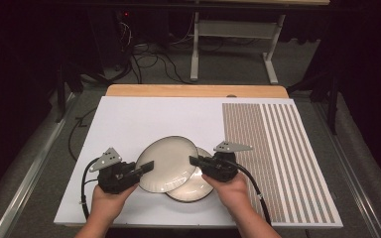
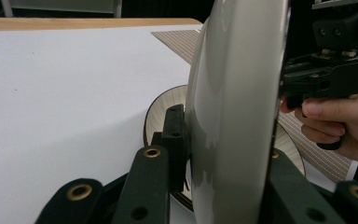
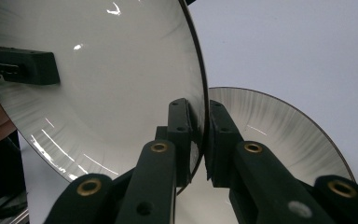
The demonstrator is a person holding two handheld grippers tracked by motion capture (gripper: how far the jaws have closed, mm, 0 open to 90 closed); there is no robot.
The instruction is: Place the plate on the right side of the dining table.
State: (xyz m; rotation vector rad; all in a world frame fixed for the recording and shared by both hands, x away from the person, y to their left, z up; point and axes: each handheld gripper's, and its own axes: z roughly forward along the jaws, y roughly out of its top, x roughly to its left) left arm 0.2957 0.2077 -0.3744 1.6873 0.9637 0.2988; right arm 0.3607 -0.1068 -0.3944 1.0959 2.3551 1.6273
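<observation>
Two round, shiny plates with dark rims. Upper plate (image 1: 166, 163) tilted, pinched by its rim between both pairs of jaws. Lower plate (image 1: 194, 187) flat, just under those jaws.

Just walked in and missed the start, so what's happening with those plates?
A person holds a gripper in each hand and has the upper plate pinched from both sides: the left gripper on its left rim, the right gripper on its right rim. That plate is tilted above a second plate, which lies on the white table sheet. Both sets of fingers are closed on the rim.
</observation>
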